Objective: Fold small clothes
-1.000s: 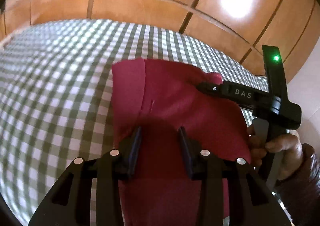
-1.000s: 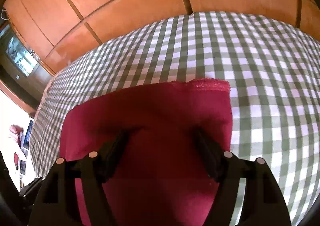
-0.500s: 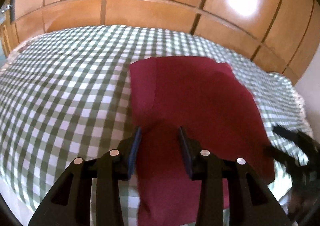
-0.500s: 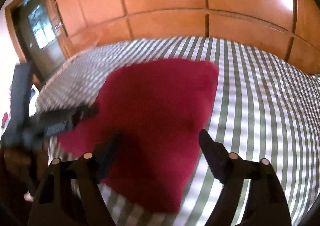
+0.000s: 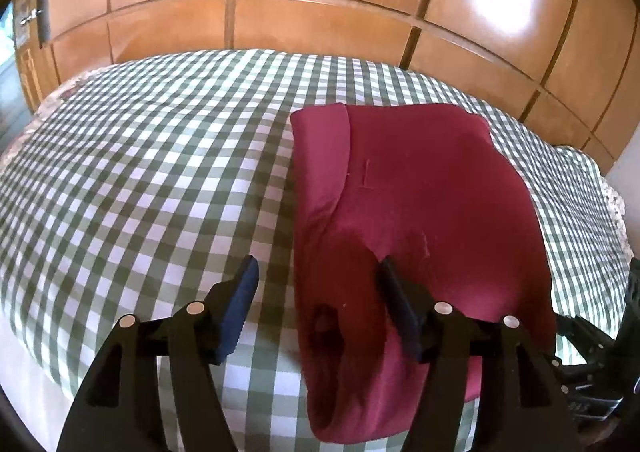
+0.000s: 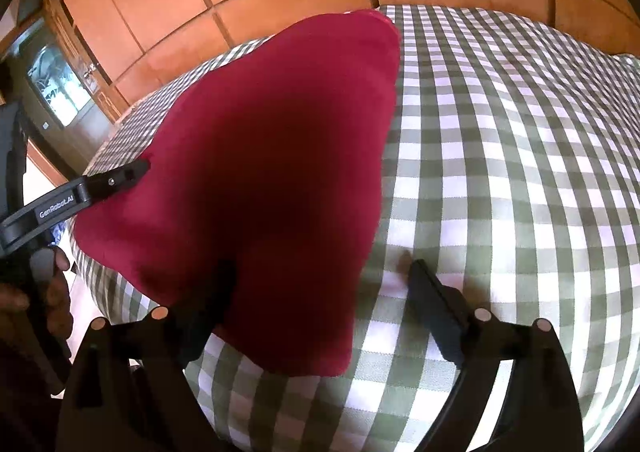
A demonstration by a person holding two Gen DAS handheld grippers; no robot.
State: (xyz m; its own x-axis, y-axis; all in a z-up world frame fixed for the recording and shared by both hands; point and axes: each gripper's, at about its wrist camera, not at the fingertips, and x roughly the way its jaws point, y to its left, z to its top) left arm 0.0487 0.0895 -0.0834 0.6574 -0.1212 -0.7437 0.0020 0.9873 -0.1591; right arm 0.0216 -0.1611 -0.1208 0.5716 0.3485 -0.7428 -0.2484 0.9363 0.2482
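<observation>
A dark red garment [image 5: 416, 212] lies folded flat on the green-and-white checked bedspread [image 5: 140, 180], with a folded band along its left edge. My left gripper [image 5: 316, 280] is open and empty, hovering over the garment's near left edge. In the right wrist view the same red garment [image 6: 260, 172] fills the left half. My right gripper [image 6: 324, 276] is open and empty, straddling the garment's near right edge. The left gripper's finger [image 6: 116, 178] shows at the garment's left side.
The checked bedspread [image 6: 500, 172] covers a bed backed by a wooden panelled wall [image 5: 320, 12]. A dark cabinet with a glass door [image 6: 56, 88] stands at the far left. The bed's near edge drops off below the grippers.
Both grippers have drawn back from the garment and opened wider. The left gripper has shifted left so it sits over the garment's left edge. The garment stays flat.
</observation>
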